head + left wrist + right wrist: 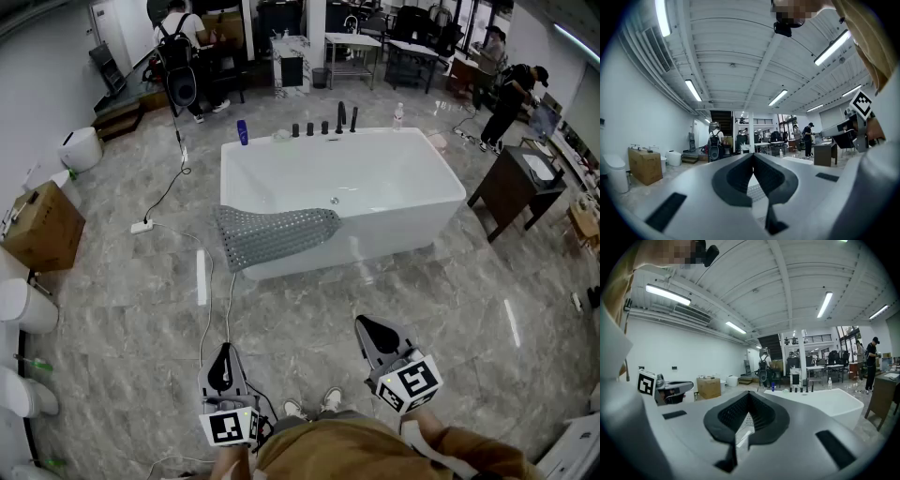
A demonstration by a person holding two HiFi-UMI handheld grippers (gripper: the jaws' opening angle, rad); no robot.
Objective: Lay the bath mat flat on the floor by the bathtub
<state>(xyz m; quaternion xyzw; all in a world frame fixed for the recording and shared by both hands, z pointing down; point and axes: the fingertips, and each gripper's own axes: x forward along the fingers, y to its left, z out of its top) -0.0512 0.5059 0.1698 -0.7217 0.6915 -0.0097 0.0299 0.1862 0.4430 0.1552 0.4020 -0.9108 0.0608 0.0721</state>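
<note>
Grey marble floor spreads around a white bathtub. Draped over the tub's near rim at its left corner is the grey studded bath mat, its long axis running along that rim and its left end sagging down the outer wall. Well short of it, the left gripper and right gripper hang at waist height, pointing towards the tub, jaws closed and empty.

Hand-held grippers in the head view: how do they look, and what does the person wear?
Both the left hand-held gripper and the right hand-held gripper have light grey bodies with black, tapering jaw pads. Each carries a white cube with black square markers. The person wears a tan top.
</note>
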